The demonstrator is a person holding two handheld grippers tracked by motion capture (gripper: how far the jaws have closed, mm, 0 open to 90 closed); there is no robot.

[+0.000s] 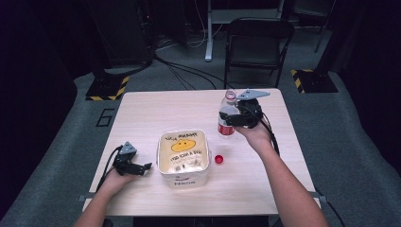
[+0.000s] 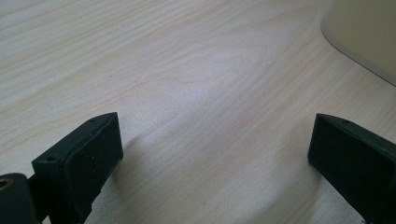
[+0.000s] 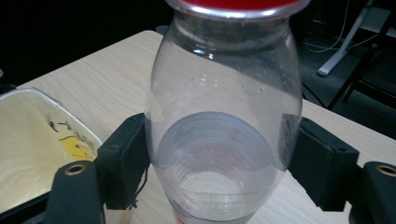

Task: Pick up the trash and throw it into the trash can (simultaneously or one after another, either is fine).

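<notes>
- Two grippers are at work on the pale wooden table point(image 1: 142, 109), one in each of the person's hands.
- From the high view, the right gripper point(image 1: 235, 119) sits toward the far right part of the table, clamped on a clear plastic bottle point(image 1: 227, 118).
- Looking along the right gripper's own view, its two black jaws press against opposite sides of the bottle point(image 3: 219, 135), on the wide clear part under the neck; the jaws stand about a bottle's width apart, with nothing loose between pad and plastic.
- That bottle is upright, has a red-and-white label low on its body, a little clear liquid at the bottom, and a red ring round the neck.
- Whether the bottle's base is touching the tabletop or just off it, I cannot tell.
- A small red cap point(image 1: 218, 159) lies on the table by itself, nearer the person than the bottle and just beside the right edge of the tub.
- At mid-table stands a cream square tub point(image 1: 183, 158) with a yellow smiling shape and dark lettering on its lid; it is apart from the bottle.
- The left gripper point(image 1: 144, 166) rests low at the near left, just beside the tub.
- In the left gripper view its jaws stand wide apart over bare wood, holding nothing, with a corner of the tub point(image 2: 364, 37) ahead to one side.
</notes>
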